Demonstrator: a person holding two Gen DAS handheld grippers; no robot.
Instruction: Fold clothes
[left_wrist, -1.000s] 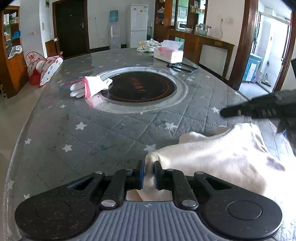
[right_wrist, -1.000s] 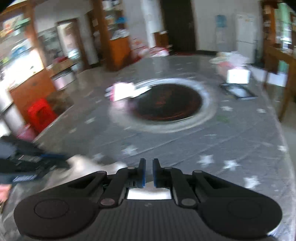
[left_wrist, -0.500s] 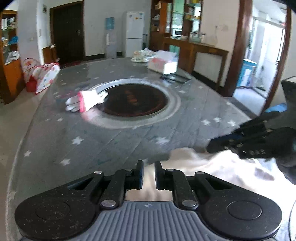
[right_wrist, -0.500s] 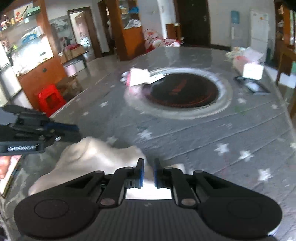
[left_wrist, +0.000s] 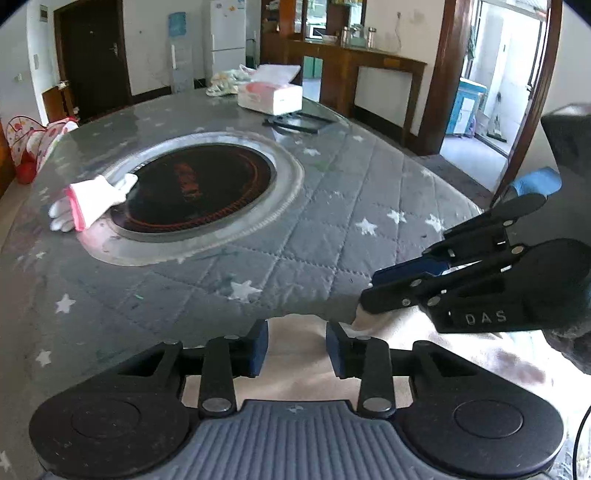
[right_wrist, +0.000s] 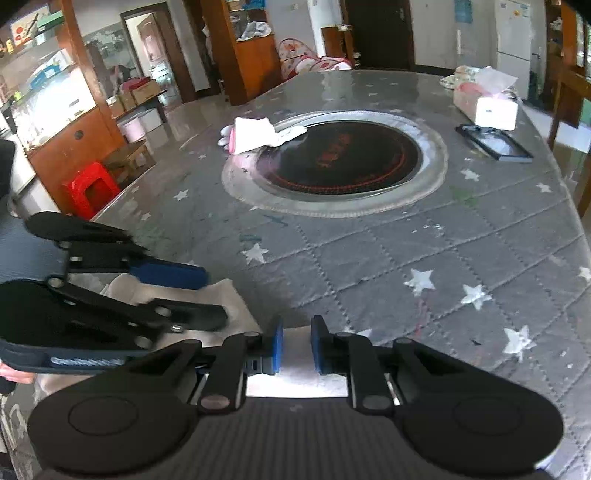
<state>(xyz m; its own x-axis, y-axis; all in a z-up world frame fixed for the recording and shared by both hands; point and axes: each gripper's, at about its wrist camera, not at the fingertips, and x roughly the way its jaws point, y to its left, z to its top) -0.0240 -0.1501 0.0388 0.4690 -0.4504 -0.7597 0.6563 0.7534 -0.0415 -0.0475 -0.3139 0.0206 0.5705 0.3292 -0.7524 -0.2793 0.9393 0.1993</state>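
A cream garment (left_wrist: 295, 373) lies at the near edge of the grey star-patterned table (left_wrist: 332, 240), under both grippers. My left gripper (left_wrist: 297, 345) is open, its jaws apart over the cloth, holding nothing. My right gripper (right_wrist: 296, 345) is open a little, with the cream cloth (right_wrist: 236, 306) beneath and to its left. Each gripper shows in the other's view: the right one at the right of the left wrist view (left_wrist: 373, 291), the left one at the left of the right wrist view (right_wrist: 207, 295), both just above the garment.
A round black cooktop (left_wrist: 192, 184) sits in the table's middle with white and pink gloves (left_wrist: 88, 201) on its left rim. A tissue box (left_wrist: 269, 96), a black frame (right_wrist: 495, 142) and a cloth bundle lie at the far end. A red stool (right_wrist: 90, 188) stands left.
Both grippers have let go of the cream garment and opened. The garment has been brought down flat near the table's near edge, and the two grippers have come close together.
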